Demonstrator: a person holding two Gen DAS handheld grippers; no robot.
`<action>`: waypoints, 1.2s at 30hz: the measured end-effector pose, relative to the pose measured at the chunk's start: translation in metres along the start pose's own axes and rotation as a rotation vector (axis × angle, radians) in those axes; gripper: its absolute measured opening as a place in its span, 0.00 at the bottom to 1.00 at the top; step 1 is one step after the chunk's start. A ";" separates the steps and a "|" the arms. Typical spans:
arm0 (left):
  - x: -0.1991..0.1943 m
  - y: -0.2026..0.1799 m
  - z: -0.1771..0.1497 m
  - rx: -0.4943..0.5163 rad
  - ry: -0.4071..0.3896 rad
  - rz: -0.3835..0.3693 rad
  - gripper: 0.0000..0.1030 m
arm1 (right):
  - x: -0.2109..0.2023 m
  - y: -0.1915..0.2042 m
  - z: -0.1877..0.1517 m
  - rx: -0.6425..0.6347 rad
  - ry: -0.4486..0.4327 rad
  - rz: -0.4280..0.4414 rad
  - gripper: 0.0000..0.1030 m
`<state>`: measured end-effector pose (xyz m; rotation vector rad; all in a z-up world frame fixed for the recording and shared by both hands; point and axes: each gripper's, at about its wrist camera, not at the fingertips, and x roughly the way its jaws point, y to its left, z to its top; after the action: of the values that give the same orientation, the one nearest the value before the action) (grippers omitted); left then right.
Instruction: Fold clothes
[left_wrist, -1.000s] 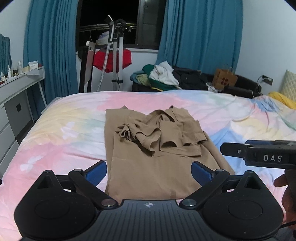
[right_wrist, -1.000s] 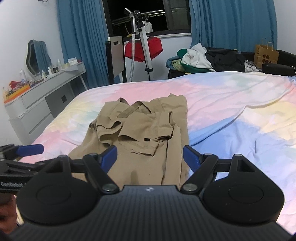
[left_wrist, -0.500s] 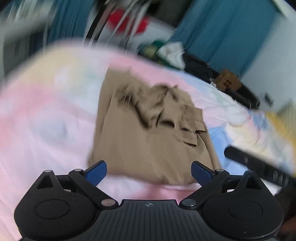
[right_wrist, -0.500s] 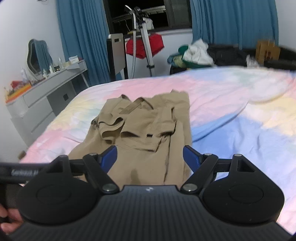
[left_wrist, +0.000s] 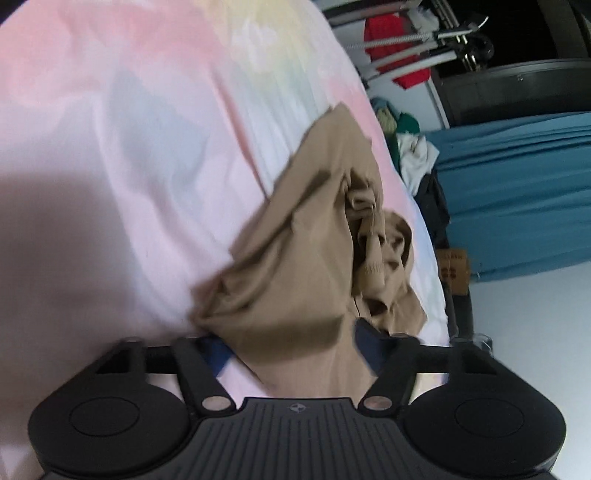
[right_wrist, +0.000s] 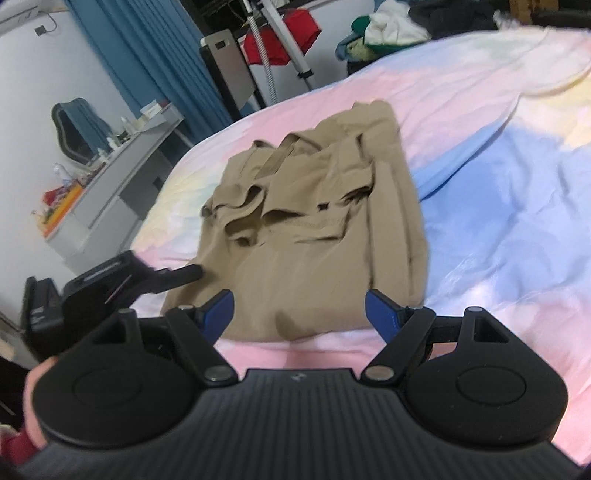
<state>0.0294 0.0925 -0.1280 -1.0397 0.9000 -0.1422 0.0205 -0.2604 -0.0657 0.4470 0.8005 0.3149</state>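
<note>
A: Blur is seen across the left wrist view, and the whole scene there is rolled sideways. The near hem of the tan garment (left_wrist: 295, 266) is bunched between the blue pads of the left hand-held gripper (left_wrist: 291, 349). Its jaws have just been closing, but whether cloth is actually pinched cannot be told; the pads are half hidden by fabric.

B: And the right hand-held gripper (right_wrist: 299, 308)?

A: It is held open, pads well apart, nothing between them, just short of the garment's near edge. The left hand-held gripper's black finger is seen at that view's left, touching the garment's near left corner.

B: Any containers?

A: A brown paper bag (left_wrist: 452, 269) is glimpsed beyond the bed; its contents cannot be made out. A heap of clothes (right_wrist: 384, 29) is cut off at the frame's top.

B: Where is the garment laid?

A: On the pastel bedsheet (right_wrist: 498, 206), partly folded, its long axis running away from the grippers, collar end farthest. The sleeves are rumpled across the middle. A desk (right_wrist: 122, 173) with small items is seen at the left.
</note>
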 end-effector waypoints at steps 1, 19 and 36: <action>0.000 0.000 0.001 0.000 -0.008 -0.006 0.48 | 0.003 -0.002 -0.001 0.025 0.017 0.030 0.77; -0.021 -0.030 0.000 0.085 -0.091 -0.168 0.16 | 0.085 -0.045 -0.044 0.810 0.149 0.503 0.79; -0.026 -0.023 0.009 0.026 -0.068 -0.216 0.14 | 0.057 -0.067 -0.027 0.713 -0.131 0.279 0.17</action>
<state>0.0265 0.0992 -0.0929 -1.1102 0.7209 -0.2969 0.0450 -0.2860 -0.1508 1.2431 0.7063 0.2465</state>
